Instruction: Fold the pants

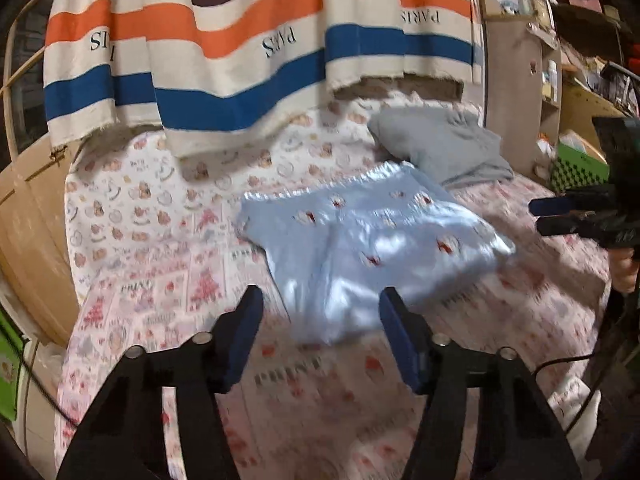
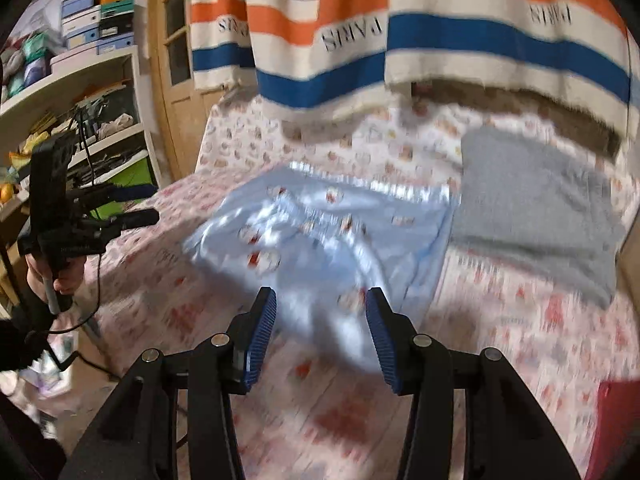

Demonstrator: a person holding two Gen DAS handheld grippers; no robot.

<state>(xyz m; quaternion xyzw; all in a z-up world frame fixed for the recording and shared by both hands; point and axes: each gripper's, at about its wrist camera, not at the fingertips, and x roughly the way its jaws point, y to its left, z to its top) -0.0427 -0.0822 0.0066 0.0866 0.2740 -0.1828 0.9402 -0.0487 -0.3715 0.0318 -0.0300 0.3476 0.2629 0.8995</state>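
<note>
Pants (image 1: 360, 240), light blue, lay rumpled on the patterned bedsheet (image 1: 160, 240), w/ a grey pillow (image 1: 440, 148) just beyond. Left gripper (image 1: 320, 308) & right gripper (image 2: 320, 312) both hung released, holding nothing, near the pants' near edge.

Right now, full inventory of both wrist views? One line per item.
pants: 1, light blue with small red-and-white prints, rumpled on the bed, centre
grey cloth: 1, grey, on the bed beside the pants, toward the far end
bedsheet: 1, white and pink print, covers the bed
striped cloth: 1, cream with orange, blue and brown bands, "PARIS" lettering upside down, hangs over the far end of the bed
shelves: 1 unit, white, holding boxes and clutter, left in the right wrist view
door: 1, wooden, beside the shelves
left gripper: 1, black with blue fingers, open above the near edge of the pants
right gripper: 1, black with blue fingers, open, holding nothing
</note>
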